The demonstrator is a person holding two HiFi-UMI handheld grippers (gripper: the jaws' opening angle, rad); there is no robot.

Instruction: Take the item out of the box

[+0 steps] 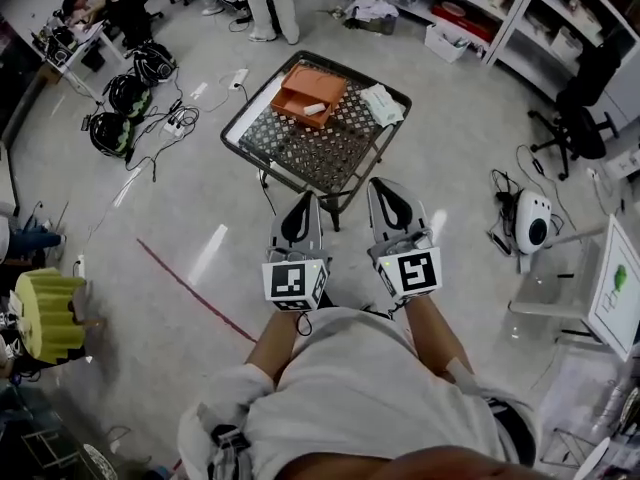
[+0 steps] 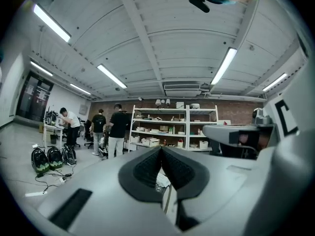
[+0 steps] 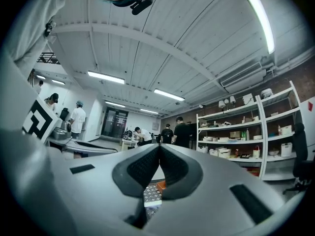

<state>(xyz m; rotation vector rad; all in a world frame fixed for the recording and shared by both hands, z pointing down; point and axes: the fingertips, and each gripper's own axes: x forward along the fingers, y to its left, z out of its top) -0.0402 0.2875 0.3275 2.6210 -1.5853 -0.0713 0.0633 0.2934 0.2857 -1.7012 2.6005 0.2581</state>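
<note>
An open orange box (image 1: 311,94) lies on the far left part of a small black table (image 1: 300,153), with a white item (image 1: 314,109) inside it. A crumpled white packet (image 1: 382,104) lies at the table's far right. My left gripper (image 1: 303,204) and right gripper (image 1: 385,190) are held side by side in front of my chest, short of the table's near edge, tips pointing toward it. Both are shut with nothing between the jaws. In the left gripper view the left gripper (image 2: 161,149) has its tips together, and in the right gripper view the right gripper (image 3: 159,147) does too.
Backpacks (image 1: 128,95) and cables lie on the floor at the left. White shelving (image 1: 500,13) lines the back wall and an office chair (image 1: 580,118) stands at the right. People stand beyond the table (image 1: 268,3). A yellow-green object (image 1: 45,313) sits at the left edge.
</note>
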